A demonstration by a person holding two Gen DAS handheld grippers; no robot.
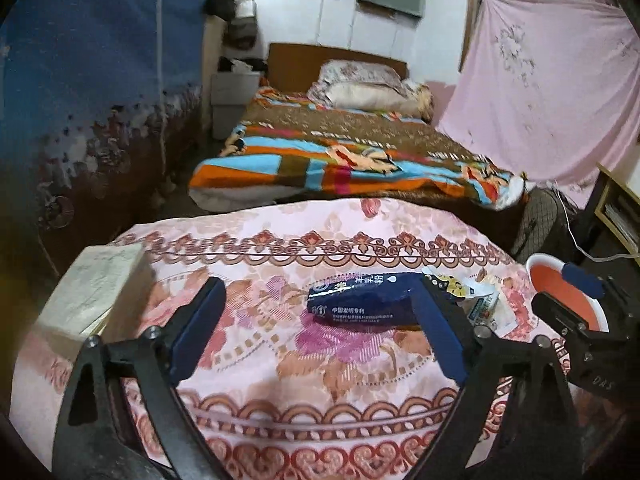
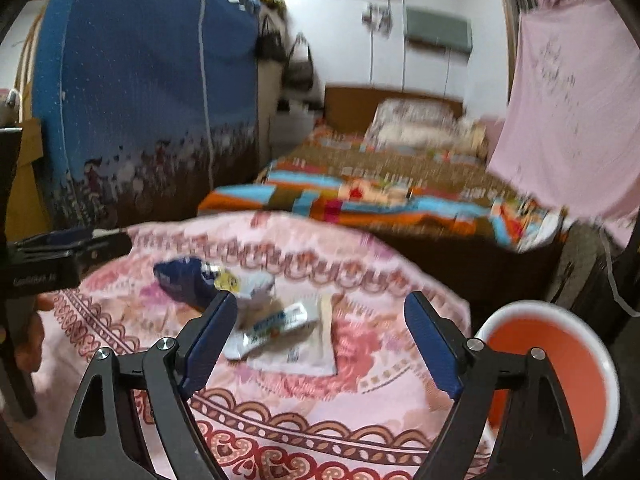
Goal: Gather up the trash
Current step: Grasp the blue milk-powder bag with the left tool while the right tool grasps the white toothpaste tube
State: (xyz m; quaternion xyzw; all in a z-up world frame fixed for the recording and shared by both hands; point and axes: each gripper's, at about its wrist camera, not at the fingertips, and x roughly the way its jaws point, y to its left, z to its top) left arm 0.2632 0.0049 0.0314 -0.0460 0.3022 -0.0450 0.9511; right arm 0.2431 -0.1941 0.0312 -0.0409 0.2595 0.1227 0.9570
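Observation:
A dark blue packet [image 1: 360, 300] lies on the pink floral tablecloth [image 1: 304, 384], just beyond my open, empty left gripper [image 1: 320, 320]. White and yellow wrappers [image 1: 476, 296] lie to its right. An orange bin with a white rim [image 1: 560, 292] stands at the table's right edge. In the right wrist view my open, empty right gripper [image 2: 320, 332] hovers over the white wrappers [image 2: 280, 332], with the blue packet [image 2: 184, 284] to the far left and the orange bin [image 2: 560, 380] at the right. The right gripper [image 1: 576, 308] also shows in the left wrist view, near the bin.
A pale box [image 1: 88, 292] sits on the table's left side. Beyond the table is a bed with a striped blanket [image 1: 340, 152]. A blue covered wardrobe [image 2: 140, 100] stands at the left and a pink sheet [image 1: 552, 92] hangs at the right.

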